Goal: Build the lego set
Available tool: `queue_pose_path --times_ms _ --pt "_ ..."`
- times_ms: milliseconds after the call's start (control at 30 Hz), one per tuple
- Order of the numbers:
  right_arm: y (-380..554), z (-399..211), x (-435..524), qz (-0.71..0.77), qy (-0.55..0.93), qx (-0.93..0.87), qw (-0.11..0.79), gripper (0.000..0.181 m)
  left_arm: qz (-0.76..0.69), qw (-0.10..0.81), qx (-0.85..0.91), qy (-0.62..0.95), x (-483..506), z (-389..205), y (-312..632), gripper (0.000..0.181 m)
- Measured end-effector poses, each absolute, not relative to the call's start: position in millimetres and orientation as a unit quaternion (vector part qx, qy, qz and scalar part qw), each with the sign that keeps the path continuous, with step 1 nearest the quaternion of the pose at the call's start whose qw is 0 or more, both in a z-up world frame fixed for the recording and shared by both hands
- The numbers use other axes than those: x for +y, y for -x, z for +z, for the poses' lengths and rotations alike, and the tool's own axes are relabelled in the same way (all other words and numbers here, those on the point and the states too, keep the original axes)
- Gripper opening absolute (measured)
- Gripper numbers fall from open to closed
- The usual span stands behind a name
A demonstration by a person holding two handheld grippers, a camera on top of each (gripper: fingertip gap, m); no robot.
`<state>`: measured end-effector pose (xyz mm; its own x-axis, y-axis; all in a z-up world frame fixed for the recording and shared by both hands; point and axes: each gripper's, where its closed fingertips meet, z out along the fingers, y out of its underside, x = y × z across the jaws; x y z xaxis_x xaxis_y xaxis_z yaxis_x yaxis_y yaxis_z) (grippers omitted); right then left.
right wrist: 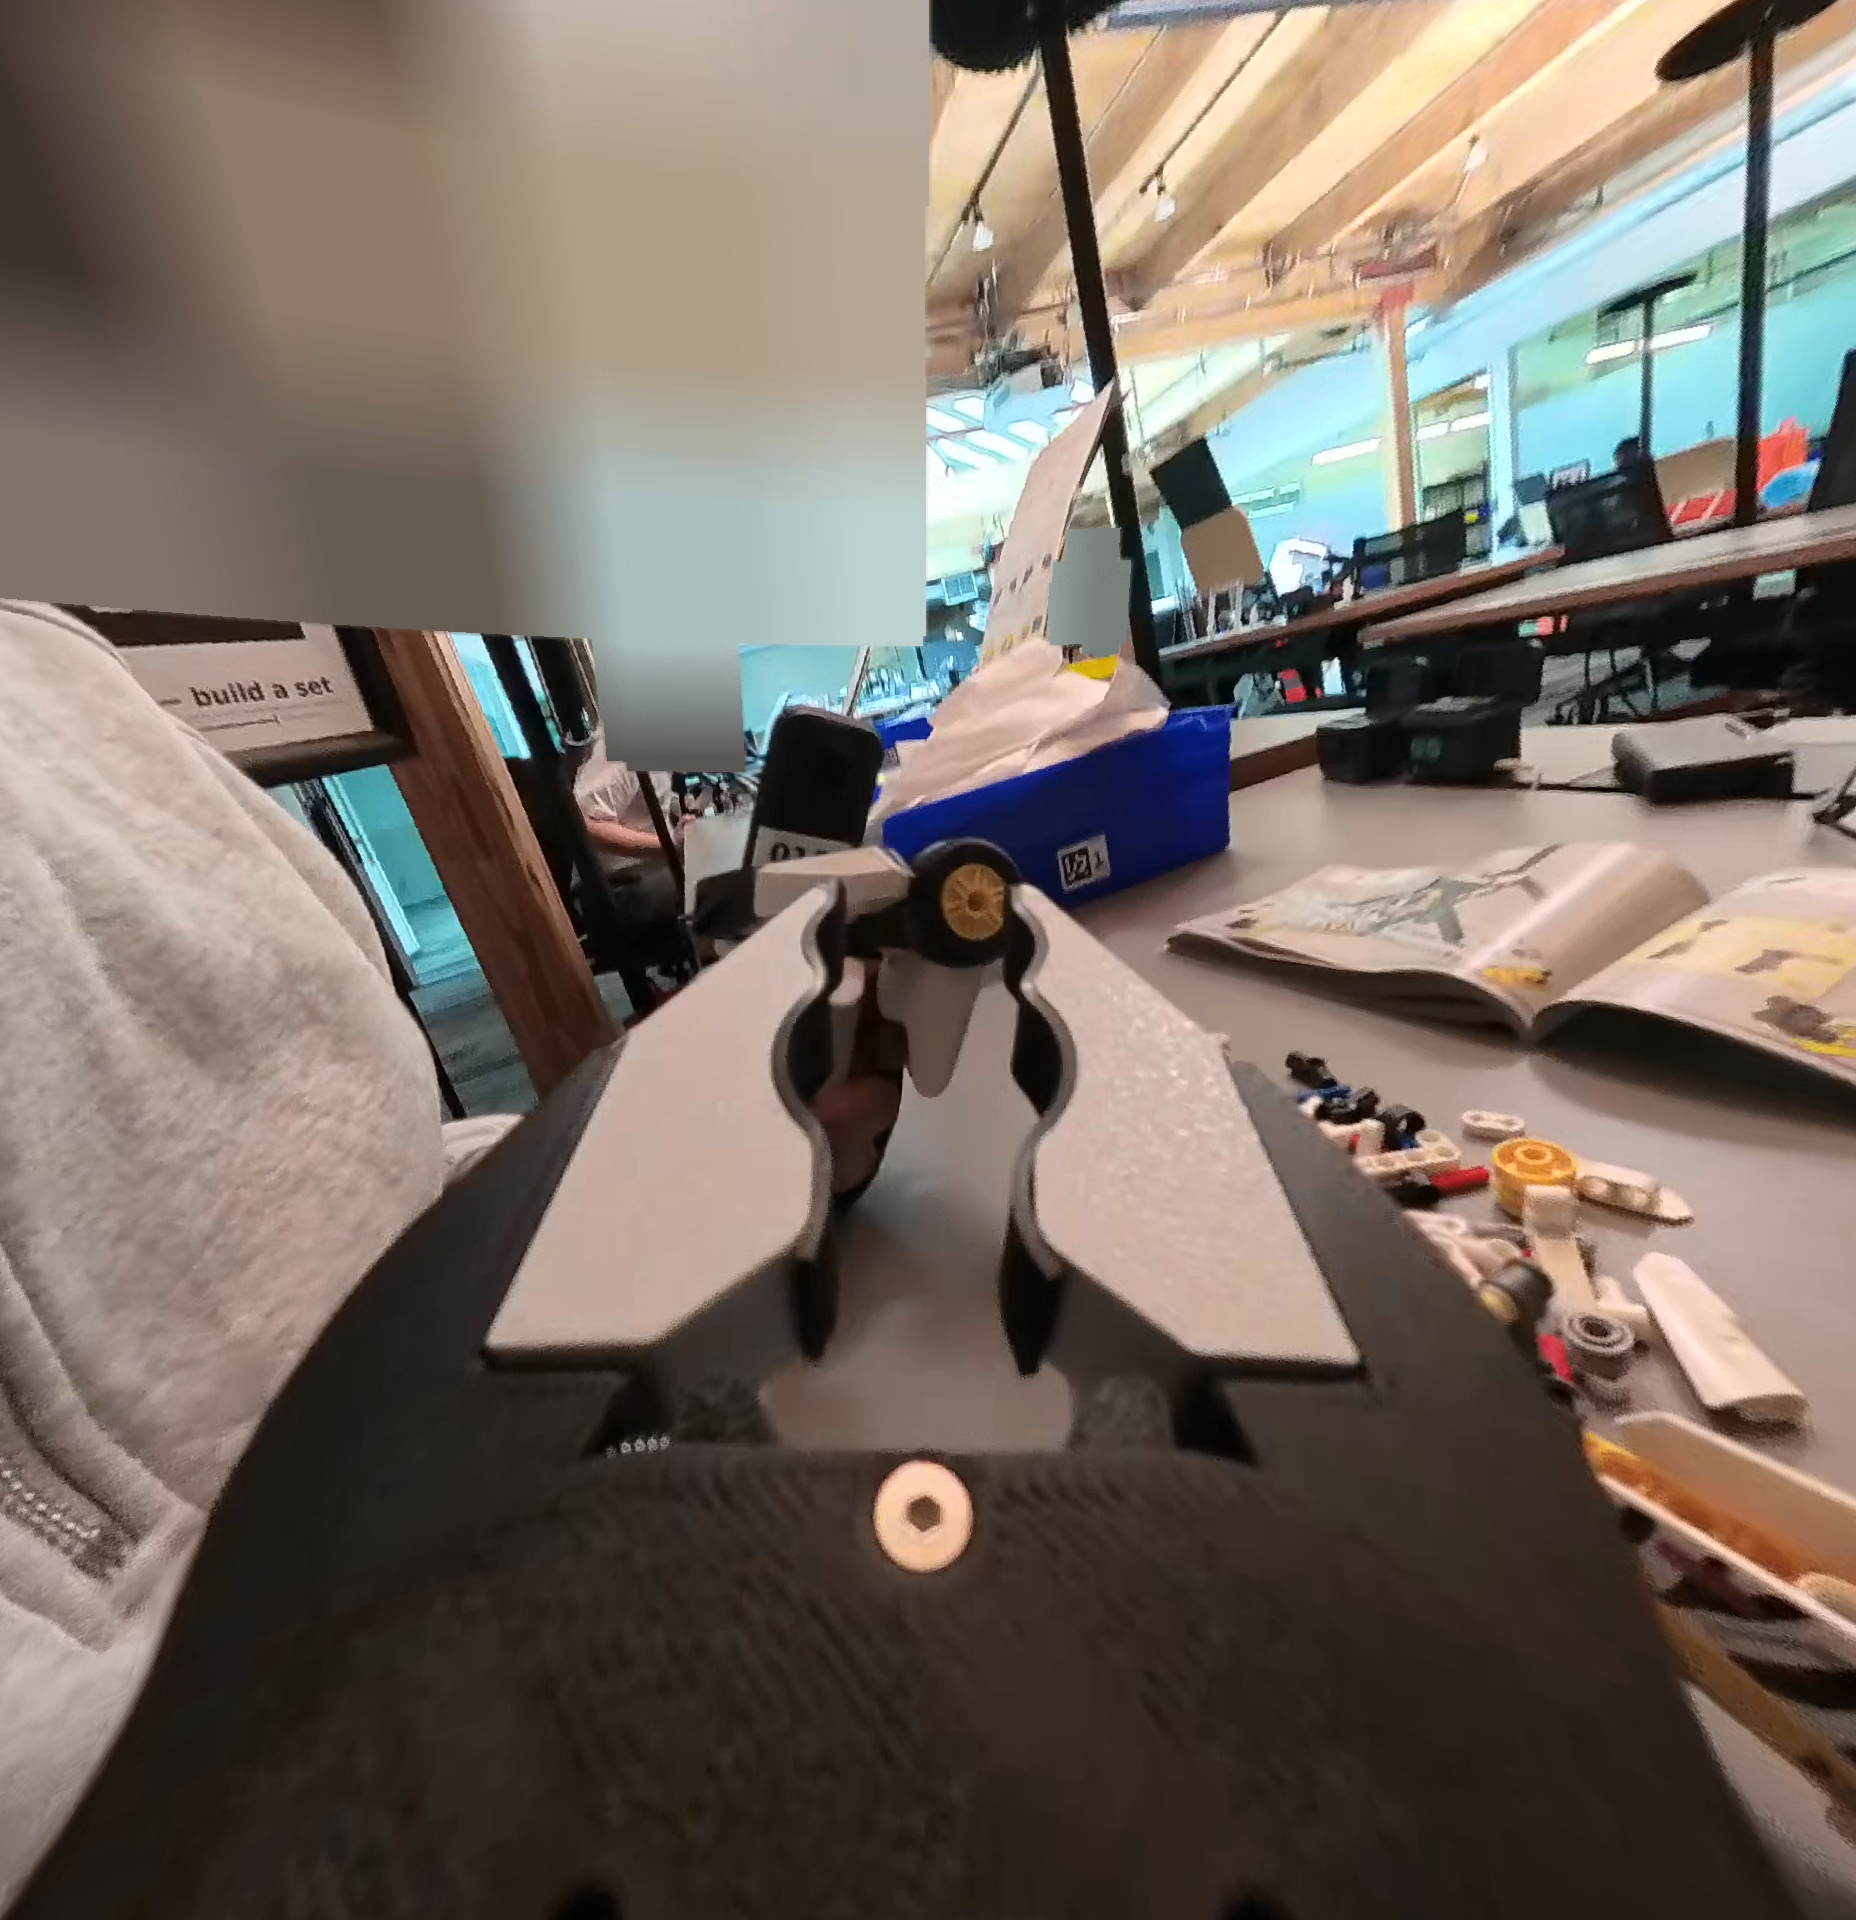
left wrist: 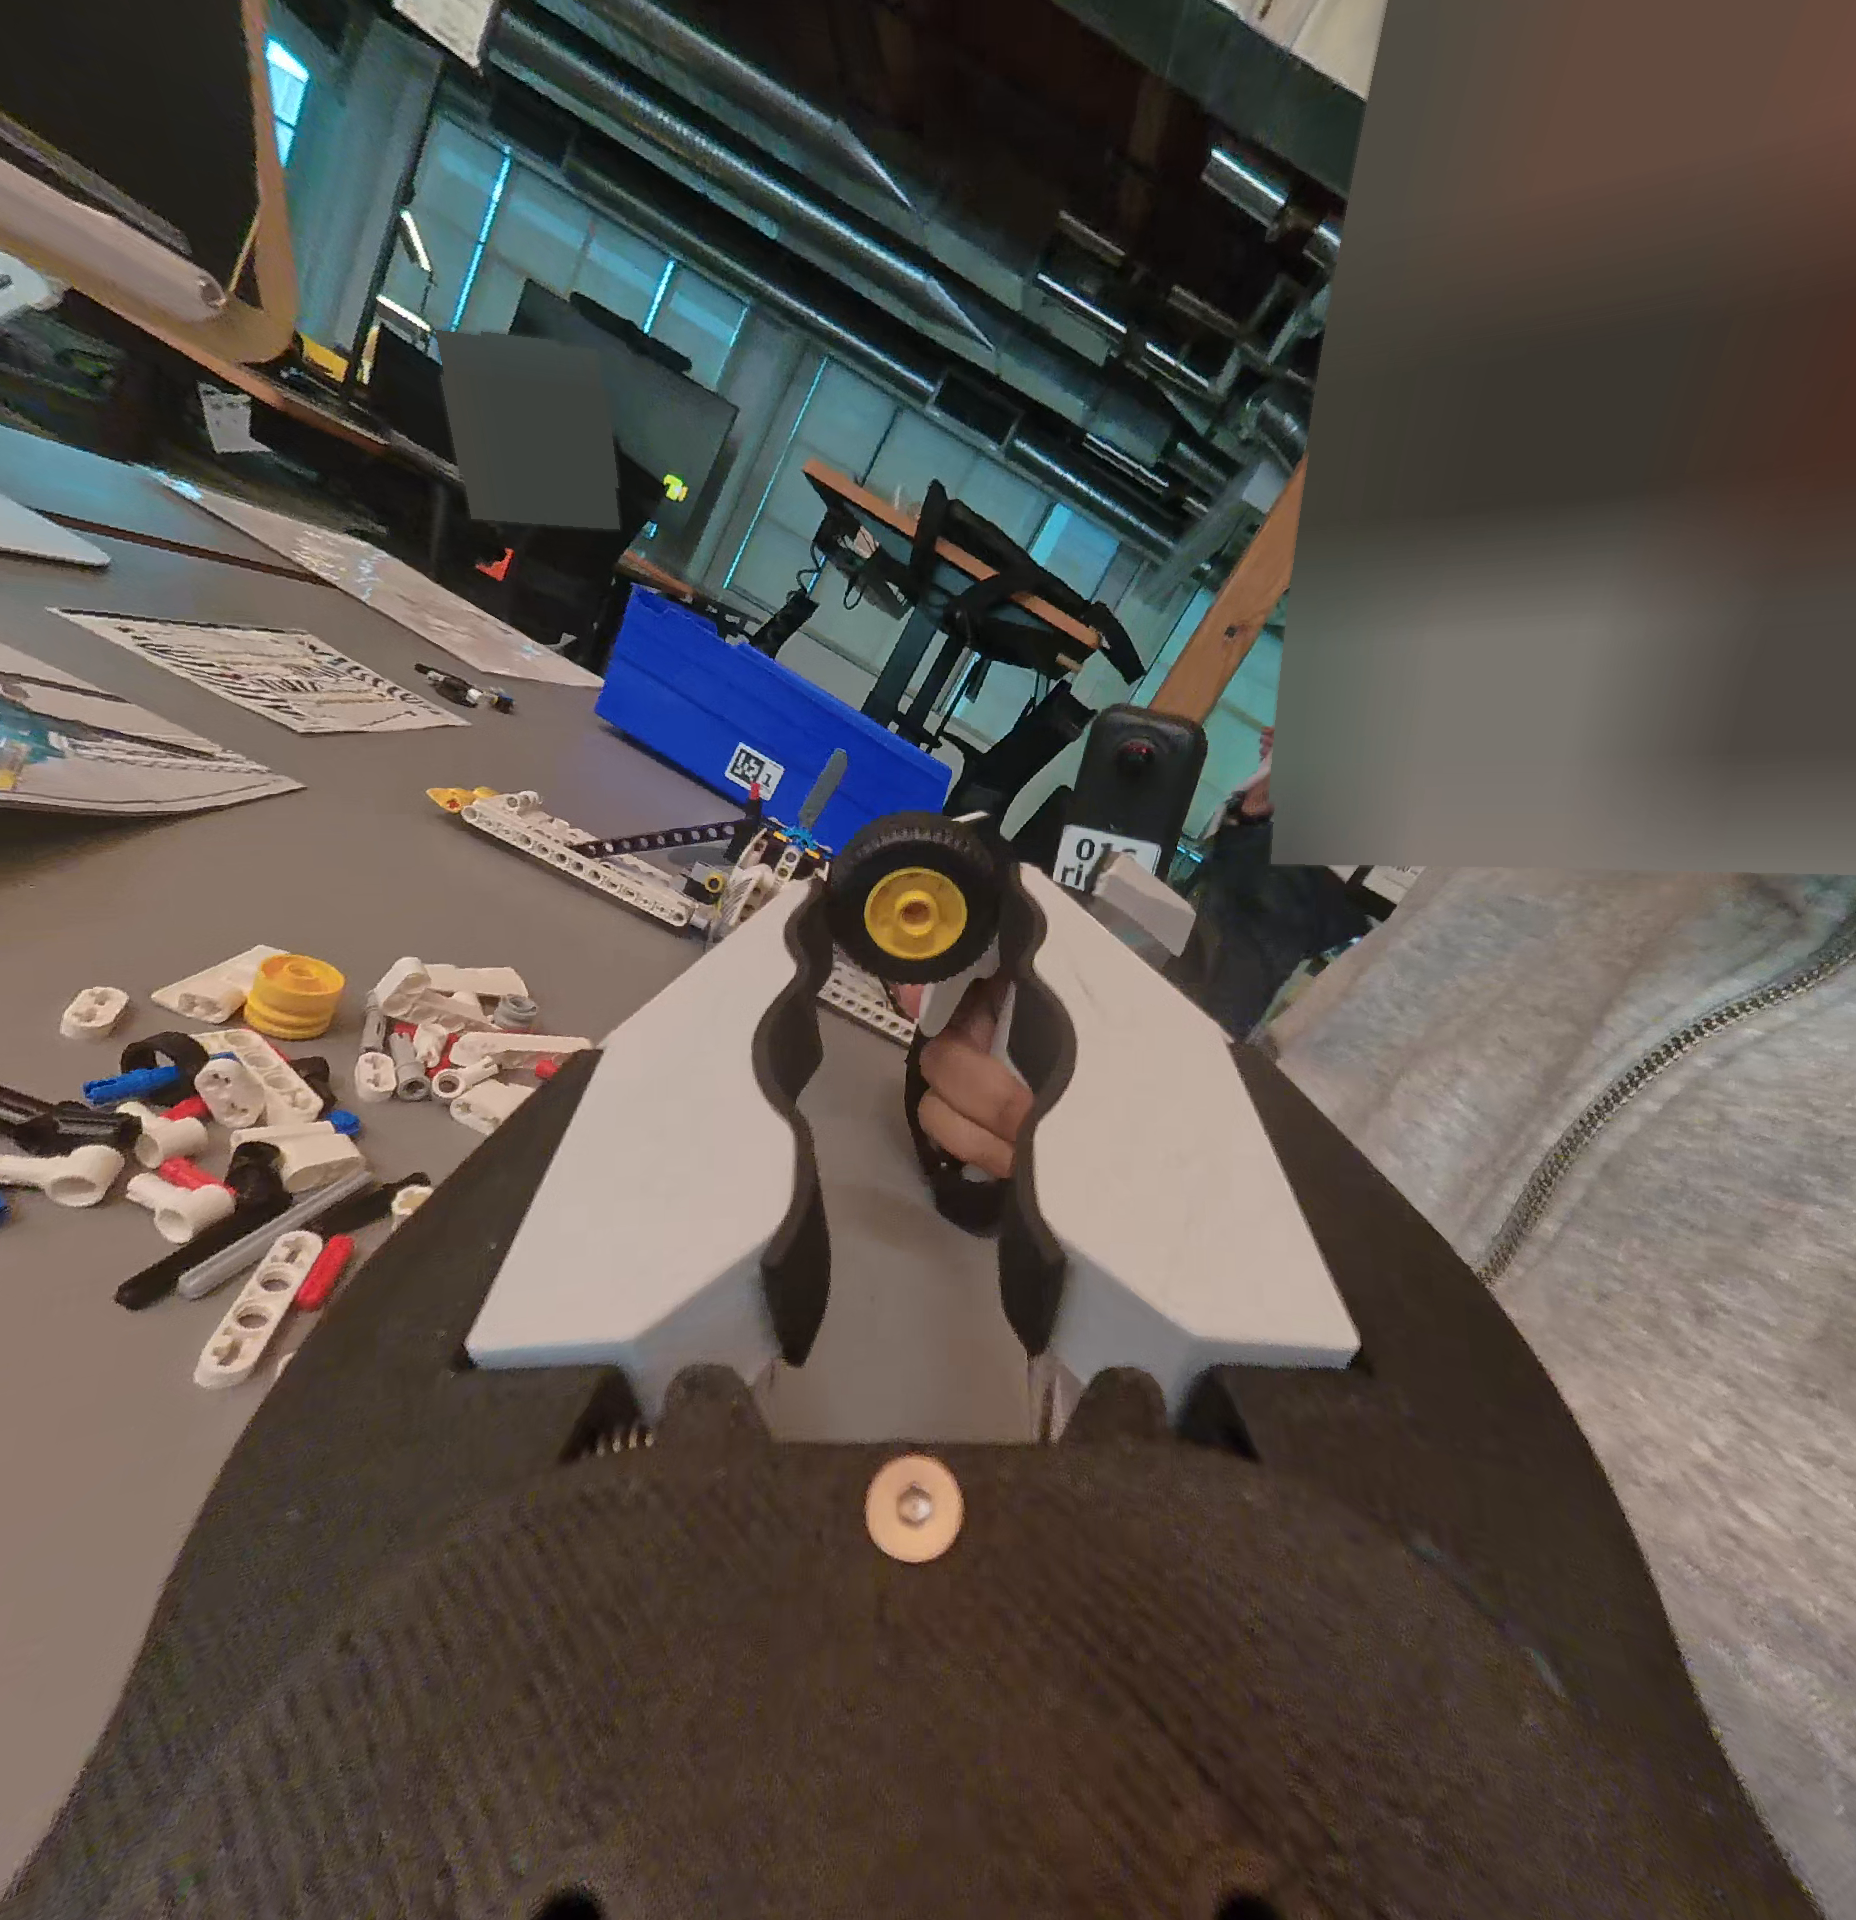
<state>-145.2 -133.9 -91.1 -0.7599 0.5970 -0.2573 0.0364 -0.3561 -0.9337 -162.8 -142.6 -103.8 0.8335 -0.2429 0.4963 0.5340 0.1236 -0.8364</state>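
A small wheel (left wrist: 913, 906) with a black tyre and yellow hub is held up above the grey table (left wrist: 280, 914). My left gripper (left wrist: 911, 914) is shut on its tyre at the fingertips. My right gripper (right wrist: 919, 914) faces the left one and is open; the wheel (right wrist: 971, 902) sits just past its tips, against the right finger. The left gripper's grey fingers (right wrist: 934, 1023) show beyond it. A partly built model of white beams (left wrist: 581, 857) lies on the table. Loose parts (left wrist: 249, 1101) lie to the left, also in the right wrist view (right wrist: 1423, 1153).
A blue bin (left wrist: 758, 717) stands at the back, holding crumpled paper (right wrist: 1017, 707). Open instruction booklets (right wrist: 1526, 945) and sheets (left wrist: 269, 675) lie on the table. A spare yellow hub (left wrist: 293, 995) sits among the parts. A person's grey hoodie (left wrist: 1630, 1195) is close by. Left and right tips are no more than a few centimetres apart.
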Motion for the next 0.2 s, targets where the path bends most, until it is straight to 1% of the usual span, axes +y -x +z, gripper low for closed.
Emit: queue_pose_path --times_ms 200 --pt "137.4 -85.2 -130.5 0.789 0.271 -0.521 0.179 0.029 -0.289 0.737 -0.133 0.596 -140.4 -104.0 169.3 0.030"
